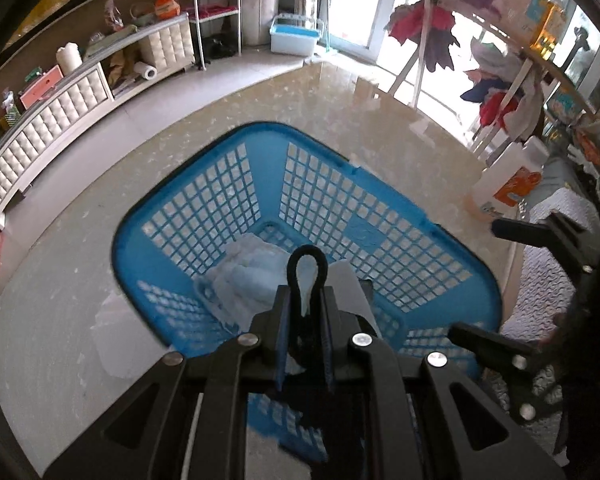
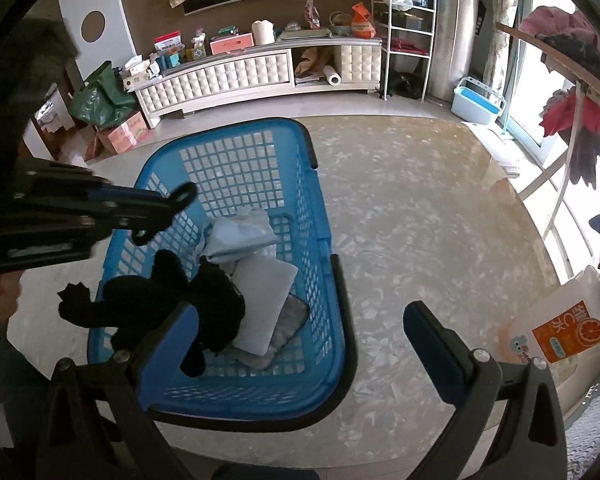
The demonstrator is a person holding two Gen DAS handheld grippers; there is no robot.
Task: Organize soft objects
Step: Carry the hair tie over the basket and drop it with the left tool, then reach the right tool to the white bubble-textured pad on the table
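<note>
In the left wrist view, the left gripper (image 1: 306,280) is seen closed at 6 o'clock, its fingers pinched on the loop of a black soft toy (image 1: 305,258) held over the blue basket (image 1: 236,140). Pale folded cloths (image 1: 248,276) lie inside the basket, toward 7 o'clock of centre. In the right wrist view, the right gripper (image 2: 300,344) is spread wide and nothing is held; the black toy hangs at 8 o'clock over the basket's near end, beside the folded cloths. An orange-labelled bottle (image 2: 556,332) is seen at 4 o'clock.
</note>
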